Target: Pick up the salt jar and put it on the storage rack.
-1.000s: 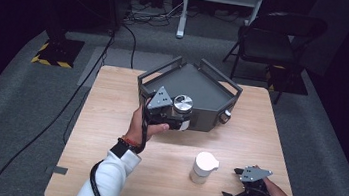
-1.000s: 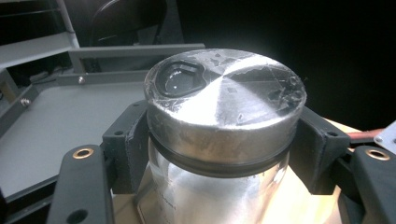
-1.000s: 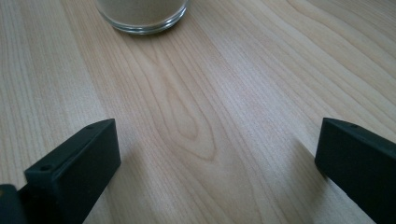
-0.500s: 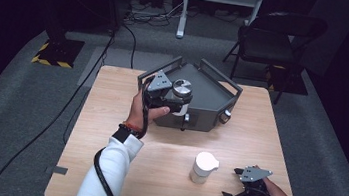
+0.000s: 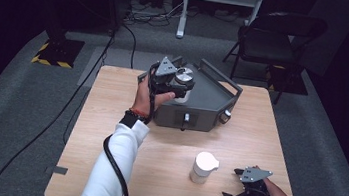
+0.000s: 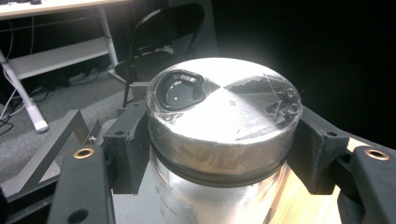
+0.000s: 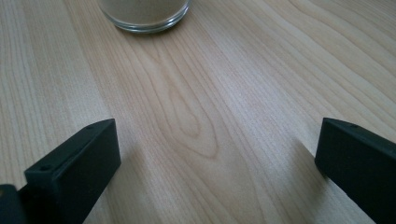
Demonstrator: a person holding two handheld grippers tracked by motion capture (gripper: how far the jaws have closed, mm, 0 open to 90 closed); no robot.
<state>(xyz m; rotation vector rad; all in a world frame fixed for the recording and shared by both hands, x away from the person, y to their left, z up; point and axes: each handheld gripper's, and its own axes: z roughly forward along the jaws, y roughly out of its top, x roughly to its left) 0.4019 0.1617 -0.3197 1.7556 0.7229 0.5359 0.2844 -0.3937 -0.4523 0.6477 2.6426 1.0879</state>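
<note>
A glass jar with a scratched silver metal lid [image 6: 219,112] is clamped just under its lid between the black pads [image 6: 128,149] of my left gripper [image 5: 181,82], which is shut on it. In the high view the jar [image 5: 184,75] hangs over the near left part of a dark grey metal box [image 5: 205,99]. My right gripper [image 5: 231,183] lies on the wooden table near its front right corner, jaws wide open with bare wood between them [image 7: 217,158]. A white lidded jar [image 5: 203,167] stands just left of it; its glass base [image 7: 144,11] shows ahead of the right jaws.
The grey box has bar handles along its far edges and knobs on its front face [image 5: 186,117]. The wooden table [image 5: 107,135] stands on grey carpet. A black folding chair [image 5: 270,39] and a desk frame stand behind it. A cable trails along the left sleeve.
The left hand has carried the silver-lidded jar up and toward the far side, over the grey box. The right gripper and the white jar have stayed put.
</note>
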